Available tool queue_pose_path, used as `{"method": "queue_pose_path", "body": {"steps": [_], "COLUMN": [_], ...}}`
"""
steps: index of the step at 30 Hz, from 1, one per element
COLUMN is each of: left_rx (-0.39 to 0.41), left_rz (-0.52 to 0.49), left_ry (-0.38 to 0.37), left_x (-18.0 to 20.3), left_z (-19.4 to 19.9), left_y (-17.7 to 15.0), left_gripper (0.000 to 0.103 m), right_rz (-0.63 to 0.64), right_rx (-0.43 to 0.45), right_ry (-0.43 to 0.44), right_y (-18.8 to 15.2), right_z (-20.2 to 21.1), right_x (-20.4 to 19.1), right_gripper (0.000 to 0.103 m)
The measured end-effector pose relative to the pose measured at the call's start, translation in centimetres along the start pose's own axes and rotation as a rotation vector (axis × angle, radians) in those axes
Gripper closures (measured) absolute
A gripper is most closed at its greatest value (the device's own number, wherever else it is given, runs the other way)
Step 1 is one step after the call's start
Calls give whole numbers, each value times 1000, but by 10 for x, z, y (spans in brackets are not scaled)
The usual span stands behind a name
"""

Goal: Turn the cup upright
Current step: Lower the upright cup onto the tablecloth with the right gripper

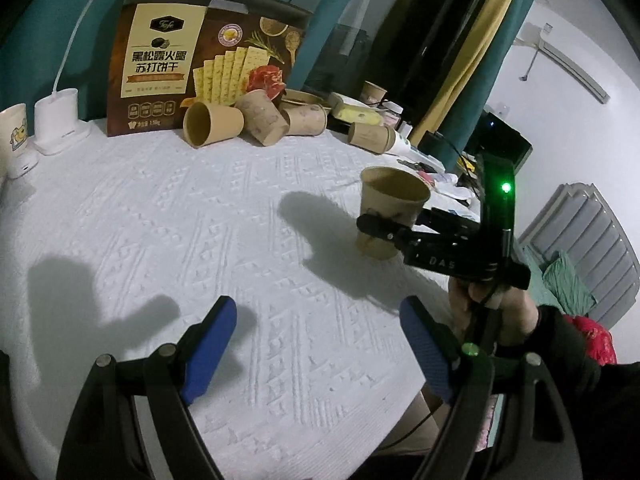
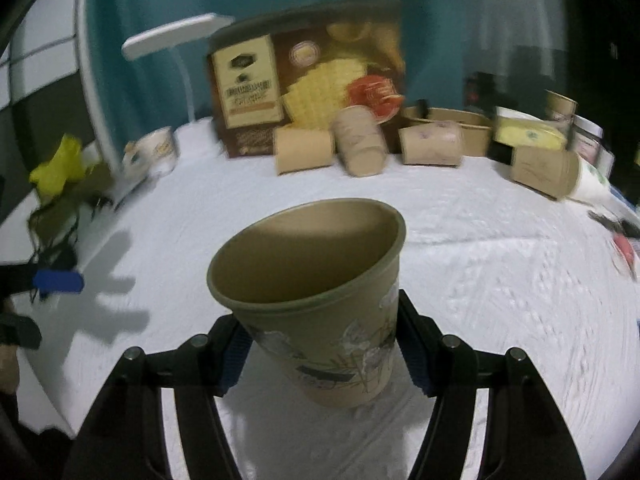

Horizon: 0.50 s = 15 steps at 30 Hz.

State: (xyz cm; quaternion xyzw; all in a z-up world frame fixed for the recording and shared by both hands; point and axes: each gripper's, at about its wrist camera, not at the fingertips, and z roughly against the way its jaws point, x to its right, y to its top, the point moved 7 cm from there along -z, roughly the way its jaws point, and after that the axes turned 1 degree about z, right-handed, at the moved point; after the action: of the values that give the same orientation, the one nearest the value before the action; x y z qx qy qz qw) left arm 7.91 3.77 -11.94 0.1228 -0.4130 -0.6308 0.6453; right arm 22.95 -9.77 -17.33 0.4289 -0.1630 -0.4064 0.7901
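Observation:
A brown paper cup (image 2: pixel 320 312) with a printed flower pattern stands mouth up, leaning a little to the left, on the white tablecloth (image 2: pixel 500 280). My right gripper (image 2: pixel 324 352) is shut on the cup, a blue pad on each side of its lower wall. In the left wrist view the same cup (image 1: pixel 390 212) stands near the table's right edge with the right gripper (image 1: pixel 400 228) around it. My left gripper (image 1: pixel 316 348) is open and empty over the cloth near the front edge.
Several paper cups (image 1: pixel 214 124) lie on their sides at the back in front of a cracker box (image 1: pixel 208 60). A white desk lamp (image 1: pixel 60 120) and a small white cup (image 1: pixel 14 136) stand at the back left. Clutter lies at the back right (image 1: pixel 368 114).

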Motion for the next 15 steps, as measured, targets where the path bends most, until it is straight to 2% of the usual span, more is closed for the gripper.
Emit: {"method": "queue_pose_path", "body": {"steps": [5, 8, 15], "left_rx": [-17, -22, -46], "left_rz": [-28, -29, -45], "left_ry": [47, 45, 42], "left_x": [-3, -2, 6], "left_z": [-10, -12, -20], "left_y": [-2, -3, -9], "left_gripper": [19, 19, 19], "right_rz": [-74, -88, -164], "right_rx": [43, 65, 38], "right_ry": [-76, -111, -193], "right_y": [-6, -7, -15], "right_z": [5, 10, 10], "right_x": [15, 18, 37], "right_gripper": [40, 40, 40]}}
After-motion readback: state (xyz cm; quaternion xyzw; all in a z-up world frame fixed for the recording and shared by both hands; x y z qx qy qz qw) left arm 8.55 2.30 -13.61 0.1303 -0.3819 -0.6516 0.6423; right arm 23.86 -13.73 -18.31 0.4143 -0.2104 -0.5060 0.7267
